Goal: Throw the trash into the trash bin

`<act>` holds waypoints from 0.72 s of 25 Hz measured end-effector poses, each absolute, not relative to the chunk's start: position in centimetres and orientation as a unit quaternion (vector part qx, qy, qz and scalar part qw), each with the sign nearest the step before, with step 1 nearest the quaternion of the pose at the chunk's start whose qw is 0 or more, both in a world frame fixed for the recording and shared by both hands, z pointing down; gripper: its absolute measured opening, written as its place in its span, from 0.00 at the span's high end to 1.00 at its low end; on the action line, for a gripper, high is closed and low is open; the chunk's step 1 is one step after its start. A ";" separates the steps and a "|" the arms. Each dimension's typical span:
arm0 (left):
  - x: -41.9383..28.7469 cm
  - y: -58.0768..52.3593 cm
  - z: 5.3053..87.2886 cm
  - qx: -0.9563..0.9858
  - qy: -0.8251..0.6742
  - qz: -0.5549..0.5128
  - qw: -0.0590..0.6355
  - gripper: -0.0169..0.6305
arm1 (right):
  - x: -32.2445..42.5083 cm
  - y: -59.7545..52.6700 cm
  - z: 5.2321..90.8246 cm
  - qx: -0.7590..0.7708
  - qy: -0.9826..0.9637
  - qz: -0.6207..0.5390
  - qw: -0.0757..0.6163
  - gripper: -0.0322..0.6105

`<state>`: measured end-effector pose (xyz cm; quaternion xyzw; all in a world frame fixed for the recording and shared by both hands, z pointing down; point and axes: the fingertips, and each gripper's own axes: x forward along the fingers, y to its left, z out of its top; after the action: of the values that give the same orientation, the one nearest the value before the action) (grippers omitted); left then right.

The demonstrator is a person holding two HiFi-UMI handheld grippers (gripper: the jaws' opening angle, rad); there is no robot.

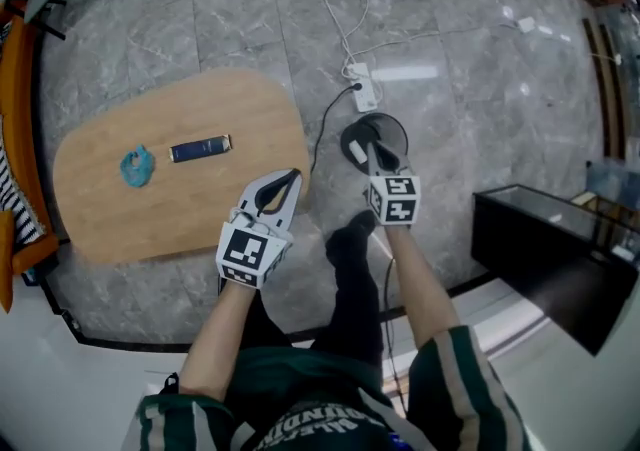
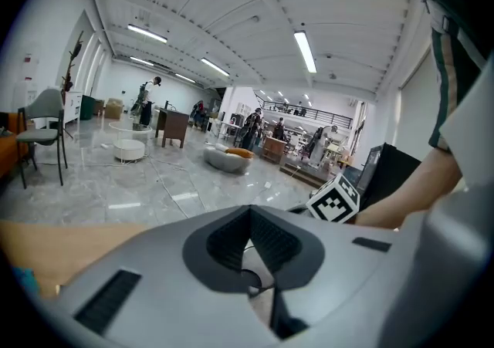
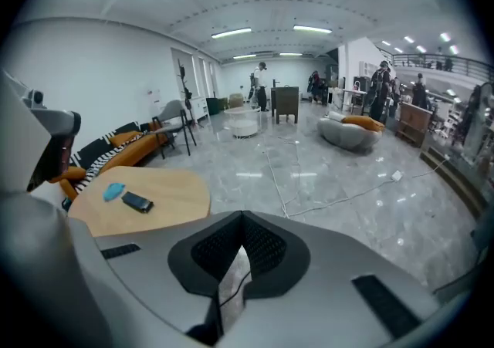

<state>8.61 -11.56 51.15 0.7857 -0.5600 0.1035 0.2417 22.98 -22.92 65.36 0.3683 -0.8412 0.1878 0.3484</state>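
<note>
1. Wooden tabletop (image 1: 120,229) at the far left carries a crumpled blue wad (image 1: 137,165) and, just beside it, a dark flat packet (image 1: 200,149). Both look like trash not yet cleared, and both lie well apart from the bin.
2. Left tool (image 1: 293,177) hangs just past the tabletop's right edge. Its jaws are closed tip to tip with nothing between them; only floor and a cable show through the gap. It must open before it can pick anything up. Coming down closed onto the wad would only shove it across or off the wood.
3. Black cable (image 1: 322,129) runs over the floor from a white power strip (image 1: 364,91) and passes near the bin and the person's foot. A careless step could snag it and knock the bin.
4. Right tool (image 1: 365,151) is clamped on a thin pale scrap of wrapper (image 3: 231,277), which pokes out between the pads. In the head view the tool lines up with the mouth of the small round trash bin (image 1: 395,125). How high it is above the rim cannot be told.
5. The scrap looks light and flat, so if let go from high up or off-centre it could flutter to the floor. It could also cling to one pad when the jaws part.
6. Black cabinet (image 1: 545,249) stands at the right, away from both tools.
</note>
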 end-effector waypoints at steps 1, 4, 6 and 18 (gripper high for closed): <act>7.5 -11.0 50.5 0.782 -0.565 0.100 0.242 0.97 | 21.9 -22.4 64.1 0.365 -0.845 0.185 0.345 0.95; 4.1 -9.0 48.8 0.771 -0.582 0.091 0.240 0.97 | 18.2 -20.6 61.0 0.350 -0.858 0.168 0.337 0.95; 0.8 -7.3 48.2 0.757 -0.602 0.089 0.237 0.97 | 14.3 -19.3 59.6 0.326 -0.873 0.158 0.326 0.95; -18.3 7.2 48.6 0.650 -0.715 0.080 0.244 0.97 | -10.9 -6.2 58.2 0.146 -0.934 0.111 0.308 0.95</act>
<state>-18.31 7.20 48.59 0.6501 -0.7151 0.0803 0.2442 -10.92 -6.21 58.21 0.1457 -0.9337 0.1114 0.3075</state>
